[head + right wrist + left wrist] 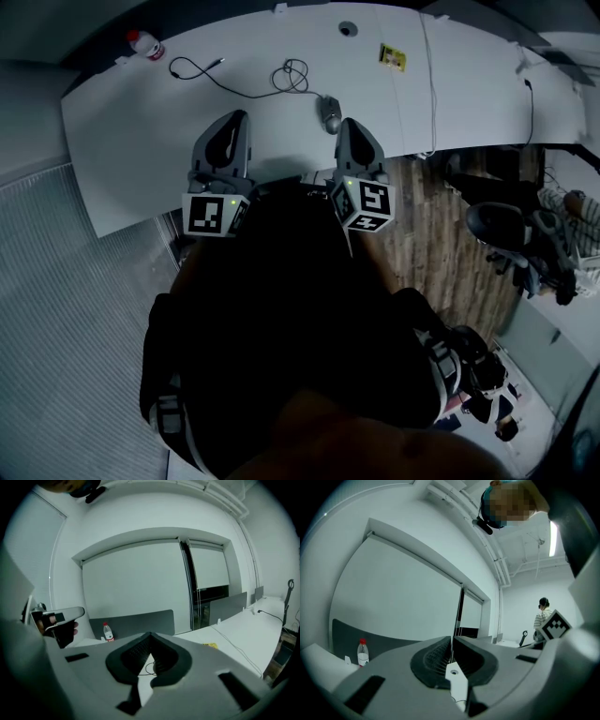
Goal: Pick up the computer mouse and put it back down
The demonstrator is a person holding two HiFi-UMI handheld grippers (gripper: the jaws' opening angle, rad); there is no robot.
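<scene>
Desk (141, 122): white and wide, and it carries everything below.
Left gripper (234, 120): held over the desk's near edge. Its jaws are pressed together with nothing between them, which its own view (451, 641) shows plainly.
Right gripper (348, 127): beside the left one. Its jaws also meet at the tips (150, 635) and hold nothing.
Bottle (145, 44): red-capped, at the far left corner, well apart from the work.
Cord (295, 75): a loose dark coil that runs to the mouse's far end.
Mouse (330, 114): lies on the desk near its front edge. In the head view it sits just beyond the right gripper's tip, and nothing holds it.
Mouse, long axis: runs away from the person, leaning a little to one side.
Mouse, heading: nose toward the far edge, judged from where the cord leaves it.
Mouse, handling: probably light and rigid, with a smooth domed shell that could slip.
Mouse, grip: best taken across the two flanks at mid-body, leaving slack in the cord.
</scene>
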